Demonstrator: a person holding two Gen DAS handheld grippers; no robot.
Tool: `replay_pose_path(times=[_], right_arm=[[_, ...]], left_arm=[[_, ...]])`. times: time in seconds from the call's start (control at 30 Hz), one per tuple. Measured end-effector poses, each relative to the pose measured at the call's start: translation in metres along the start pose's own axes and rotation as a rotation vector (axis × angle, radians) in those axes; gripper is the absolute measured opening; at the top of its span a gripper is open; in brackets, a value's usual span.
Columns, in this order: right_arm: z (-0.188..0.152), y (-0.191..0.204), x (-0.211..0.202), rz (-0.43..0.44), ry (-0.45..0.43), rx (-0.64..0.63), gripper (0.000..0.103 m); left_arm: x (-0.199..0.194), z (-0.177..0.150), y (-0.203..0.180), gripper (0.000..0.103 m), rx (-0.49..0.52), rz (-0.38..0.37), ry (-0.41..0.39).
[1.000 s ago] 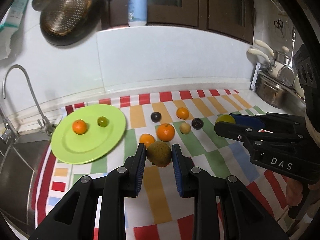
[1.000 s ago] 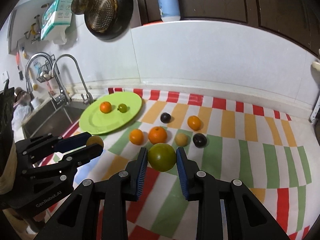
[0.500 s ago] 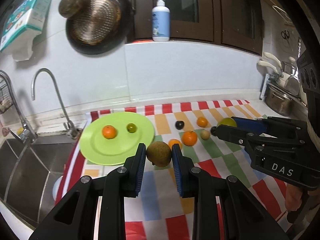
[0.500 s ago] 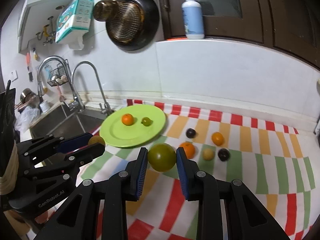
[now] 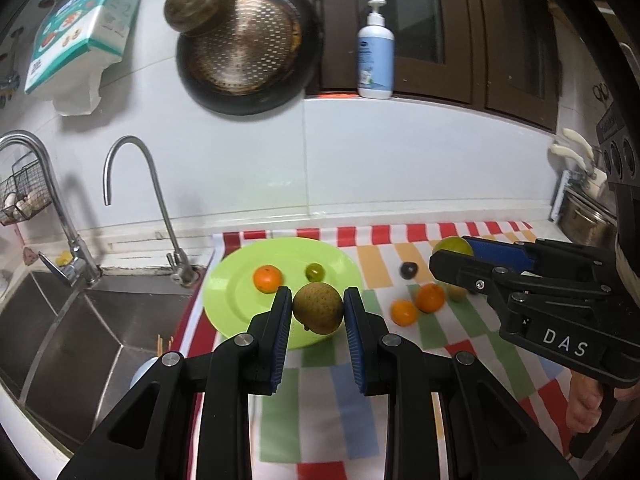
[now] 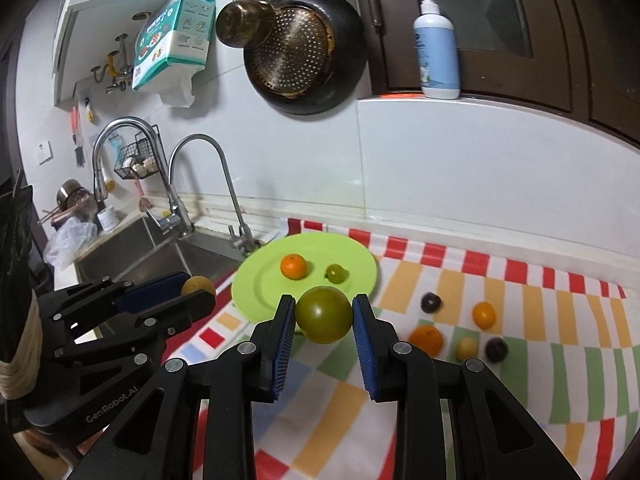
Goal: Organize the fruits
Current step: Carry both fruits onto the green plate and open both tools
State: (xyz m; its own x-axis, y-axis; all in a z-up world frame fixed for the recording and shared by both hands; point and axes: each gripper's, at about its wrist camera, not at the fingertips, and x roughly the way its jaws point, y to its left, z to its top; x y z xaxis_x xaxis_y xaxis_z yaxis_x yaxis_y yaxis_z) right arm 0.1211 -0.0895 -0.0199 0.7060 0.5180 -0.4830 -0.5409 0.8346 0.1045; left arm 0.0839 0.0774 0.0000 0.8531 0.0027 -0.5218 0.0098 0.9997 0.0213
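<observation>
Left gripper: jaws pinching a brown fruit, held above the near rim of the green plate. Right gripper: jaws pinching a green fruit, also short of the plate. Advice: lower each onto bare plate, clear of the orange there, then release low so nothing rolls. Readable: "DAS", "GenRobot.AI" on gripper bodies.

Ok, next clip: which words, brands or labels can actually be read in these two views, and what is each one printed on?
"DAS": black body of the right hand-held gripper, seen from the left wrist view.
"GenRobot.AI": black body of the left hand-held gripper, seen from the right wrist view.
White and blue pump bottle on the ledge: label print too small to read.
Teal and white paper pack on the wall: printing blurred, unreadable.
</observation>
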Motion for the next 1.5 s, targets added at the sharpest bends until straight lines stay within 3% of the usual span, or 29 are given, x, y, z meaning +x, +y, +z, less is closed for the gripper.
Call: replay_pose_path(times=[0.53, 0.97, 1.33, 1.4, 1.43, 1.5], right_arm=[[0.022, 0.015, 0.077, 0.057, 0.067, -0.021, 0.03], [0.013, 0.007, 0.144, 0.071, 0.171, 0.016, 0.03], [0.002, -0.002, 0.177, 0.063, 0.241, 0.031, 0.03], [0.0, -0.003, 0.178, 0.058, 0.241, 0.038, 0.031], [0.0, -0.004, 0.178, 0.055, 0.241, 0.04, 0.032], [0.001, -0.007, 0.177, 0.046, 0.239, 0.057, 0.042]], left_arm=[[0.057, 0.006, 0.036, 0.026, -0.036, 0.034, 0.047], [0.113, -0.004, 0.056, 0.026, -0.053, 0.027, 0.132], [0.143, -0.016, 0.062, 0.027, -0.049, 0.016, 0.187], [0.143, -0.015, 0.062, 0.036, -0.042, 0.04, 0.183], [0.141, -0.014, 0.063, 0.046, -0.044, 0.05, 0.173], [0.137, -0.013, 0.064, 0.046, -0.049, 0.059, 0.161]])
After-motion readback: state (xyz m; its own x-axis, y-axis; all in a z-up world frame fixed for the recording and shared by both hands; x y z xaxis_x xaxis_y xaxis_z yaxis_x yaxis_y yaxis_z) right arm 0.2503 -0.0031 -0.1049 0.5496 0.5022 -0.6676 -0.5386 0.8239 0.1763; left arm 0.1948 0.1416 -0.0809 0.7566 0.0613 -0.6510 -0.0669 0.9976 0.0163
